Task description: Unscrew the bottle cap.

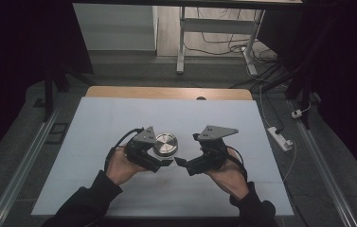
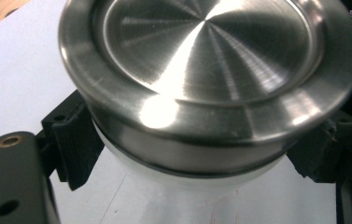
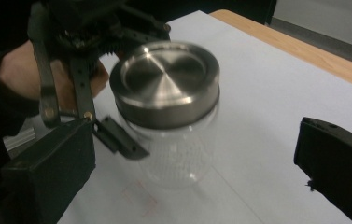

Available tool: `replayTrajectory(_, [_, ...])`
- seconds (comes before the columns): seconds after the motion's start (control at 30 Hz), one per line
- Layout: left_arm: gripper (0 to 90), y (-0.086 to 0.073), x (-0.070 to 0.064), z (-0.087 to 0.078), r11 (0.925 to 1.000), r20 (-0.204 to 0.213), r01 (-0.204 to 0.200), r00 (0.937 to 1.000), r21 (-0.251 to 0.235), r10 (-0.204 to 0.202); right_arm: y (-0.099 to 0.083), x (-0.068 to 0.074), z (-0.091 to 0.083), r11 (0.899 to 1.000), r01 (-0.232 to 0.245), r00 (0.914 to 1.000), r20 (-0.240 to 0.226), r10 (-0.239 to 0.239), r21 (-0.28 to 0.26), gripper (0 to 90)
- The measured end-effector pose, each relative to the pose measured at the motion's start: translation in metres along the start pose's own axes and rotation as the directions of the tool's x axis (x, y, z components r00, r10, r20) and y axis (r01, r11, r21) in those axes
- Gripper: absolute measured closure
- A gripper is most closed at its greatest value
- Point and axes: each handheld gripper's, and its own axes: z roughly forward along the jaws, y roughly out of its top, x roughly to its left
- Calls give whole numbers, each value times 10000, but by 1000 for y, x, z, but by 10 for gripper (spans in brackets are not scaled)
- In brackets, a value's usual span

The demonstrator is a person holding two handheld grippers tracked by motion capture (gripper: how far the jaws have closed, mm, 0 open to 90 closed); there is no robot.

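The left gripper (image 1: pixel 163 162) is clamping a clear round glass jar (image 3: pixel 178 149) just under its brushed-steel lid (image 1: pixel 165 144), standing on the pale table sheet (image 1: pixel 119 118). The right gripper (image 1: pixel 182 162) is hovering beside it, jaws spread apart.

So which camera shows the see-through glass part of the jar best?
The right gripper view: the jar shows whole there, clear glass under its metal lid. The left gripper view sees the lid up close, glass only a sliver below. The high view, looking down, shows just the lid top.
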Motion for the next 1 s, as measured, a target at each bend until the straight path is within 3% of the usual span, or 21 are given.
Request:
replayTrajectory(0.2, [156,0,-1,3,10000,13,-8,10000,71,7,9,0,7,10000,-54,10000,-4,54,-10,0])
replayTrajectory(0.53, [156,0,-2,8,9998,-5,16,10000,196,-16,16,7,38,9992,300,9995,-125,-297,246,0])
replayTrajectory(0.7, [156,0,-3,10,9995,2,-37,10000,303,37,18,10,49,9977,523,9986,-27,-522,433,108])
replayTrajectory(0.77, [156,0,-3,9,9995,25,-61,10000,315,60,17,10,52,9963,664,9976,-226,-653,538,179])
replayTrajectory(0.9, [156,0,-2,9,9994,210,-132,9997,323,126,16,8,51,9961,716,9966,-443,-694,513,193])
replayTrajectory(1.0, [156,0,-2,9,9985,573,-403,9976,377,381,16,4,50,9944,921,9915,-973,-868,517,194])
